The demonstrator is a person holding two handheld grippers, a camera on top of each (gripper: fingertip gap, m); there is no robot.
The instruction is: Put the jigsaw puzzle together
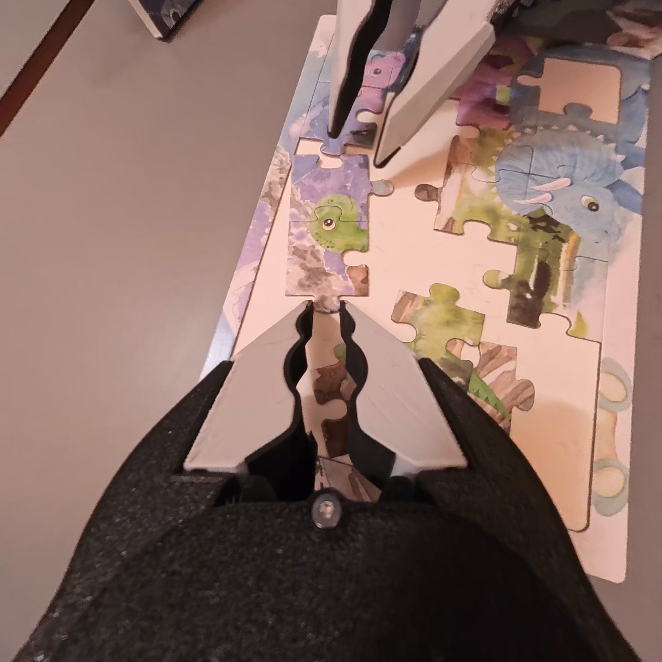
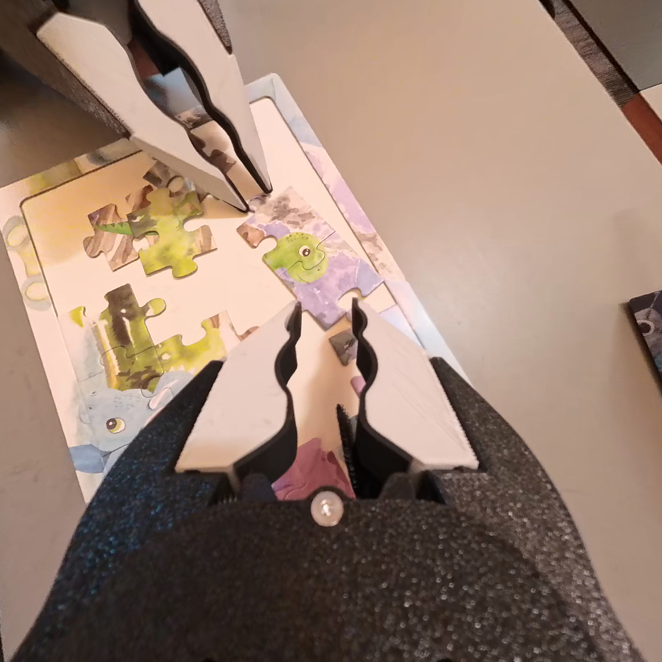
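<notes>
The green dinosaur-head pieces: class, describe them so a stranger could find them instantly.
Start at the puzzle tray on the grey table. Between the left gripper and right gripper lie the joined purple pieces; only they show a green head.

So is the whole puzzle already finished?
No, the puzzle tray shows large bare patches in the left wrist view, and a loose green piece lies unjoined in the middle.

I see matt printed cardboard puzzle pieces (image 1: 327,229) on a smooth matt desk (image 1: 125,197), and my left gripper (image 1: 325,304) in grainy black plastic.
</notes>
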